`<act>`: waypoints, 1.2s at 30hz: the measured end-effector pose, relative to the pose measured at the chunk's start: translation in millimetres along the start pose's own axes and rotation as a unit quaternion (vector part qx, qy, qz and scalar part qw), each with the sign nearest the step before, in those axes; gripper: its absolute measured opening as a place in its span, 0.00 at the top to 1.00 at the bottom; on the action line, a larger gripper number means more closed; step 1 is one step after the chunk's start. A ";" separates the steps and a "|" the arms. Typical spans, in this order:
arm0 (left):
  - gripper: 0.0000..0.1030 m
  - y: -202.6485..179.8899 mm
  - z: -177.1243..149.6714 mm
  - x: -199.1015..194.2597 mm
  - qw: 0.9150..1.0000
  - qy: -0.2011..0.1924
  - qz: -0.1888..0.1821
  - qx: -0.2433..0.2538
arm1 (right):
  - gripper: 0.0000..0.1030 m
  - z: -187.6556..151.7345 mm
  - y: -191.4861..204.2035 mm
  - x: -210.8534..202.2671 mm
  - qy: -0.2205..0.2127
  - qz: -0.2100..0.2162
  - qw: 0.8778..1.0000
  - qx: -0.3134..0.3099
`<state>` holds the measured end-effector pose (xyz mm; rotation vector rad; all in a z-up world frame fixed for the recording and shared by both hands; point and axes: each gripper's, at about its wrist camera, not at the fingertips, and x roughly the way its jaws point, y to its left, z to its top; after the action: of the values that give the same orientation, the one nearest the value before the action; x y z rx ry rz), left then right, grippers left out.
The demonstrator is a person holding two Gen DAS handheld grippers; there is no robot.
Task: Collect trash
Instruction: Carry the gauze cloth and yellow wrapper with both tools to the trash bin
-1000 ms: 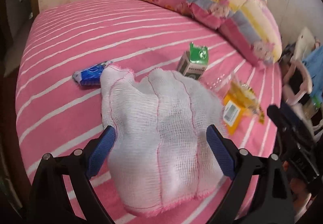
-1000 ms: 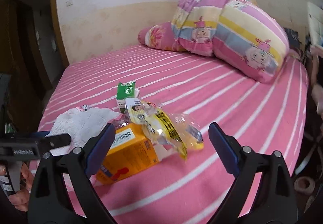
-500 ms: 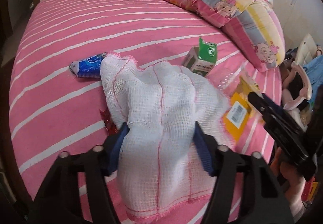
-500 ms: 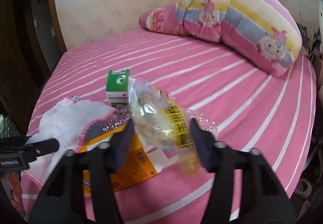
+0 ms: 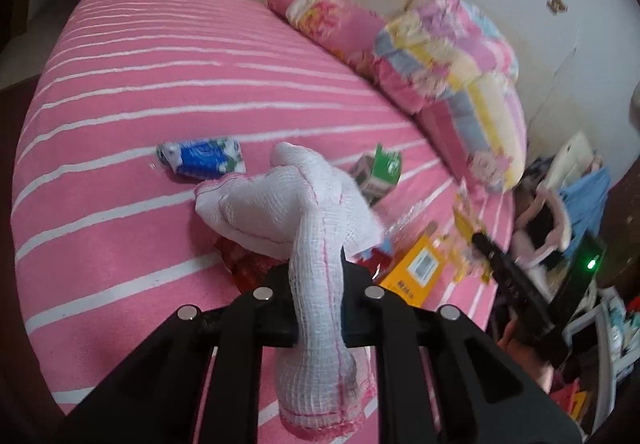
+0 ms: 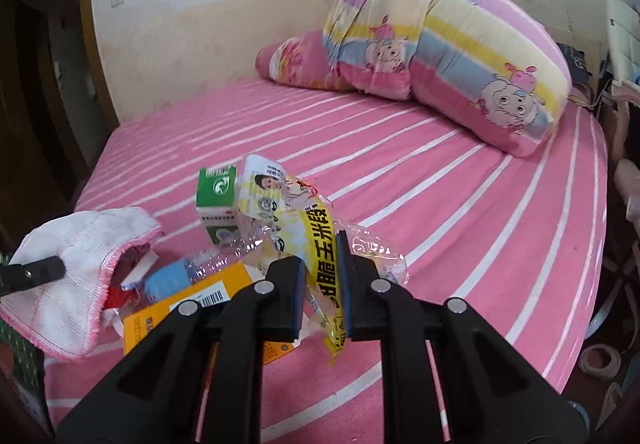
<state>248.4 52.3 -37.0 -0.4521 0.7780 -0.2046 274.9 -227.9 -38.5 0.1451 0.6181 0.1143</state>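
Observation:
My left gripper (image 5: 318,284) is shut on a white gauze cloth with pink stitching (image 5: 296,195), lifting it off the pink striped bed; the cloth also shows in the right wrist view (image 6: 76,256). My right gripper (image 6: 322,284) is shut on a clear and yellow plastic wrapper (image 6: 316,240). A green and white carton (image 6: 218,199) stands behind the wrapper and shows in the left wrist view (image 5: 378,173). An orange box (image 6: 188,312) lies under the wrapper. A blue wrapper (image 5: 202,161) lies left of the cloth. A red wrapper (image 5: 244,264) lies under the lifted cloth.
A rolled striped quilt (image 6: 448,43) and a pink pillow (image 6: 296,61) lie at the far end of the bed (image 6: 460,203). Clothes and clutter (image 5: 568,203) sit beyond the bed's right edge. A crushed clear bottle with a blue label (image 6: 180,278) lies beside the orange box.
Both grippers have closed: the left on the white cloth, bunching and lifting it, the right on the yellow plastic wrapper. The red wrapper under the cloth is now uncovered.

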 end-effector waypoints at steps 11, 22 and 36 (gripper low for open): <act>0.88 0.9 -8.8 -60.0 0.995 -0.078 -0.032 -0.047 | 0.86 -7.3 -8.0 -61.6 -0.030 0.022 0.999 0.018; 0.88 -52.0 -76.3 -90.2 0.994 -0.076 -0.067 -0.048 | 0.85 -41.1 6.3 -142.5 -0.042 0.082 0.995 0.030; 0.88 -143.3 -140.5 -139.9 0.987 -0.048 -0.151 -0.019 | 0.85 -89.7 -50.3 -283.6 -0.099 0.119 0.976 0.156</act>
<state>48.3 -71.4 30.1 -0.6107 0.6182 -0.4472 -3.9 -310.8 41.8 0.5283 0.4131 0.2306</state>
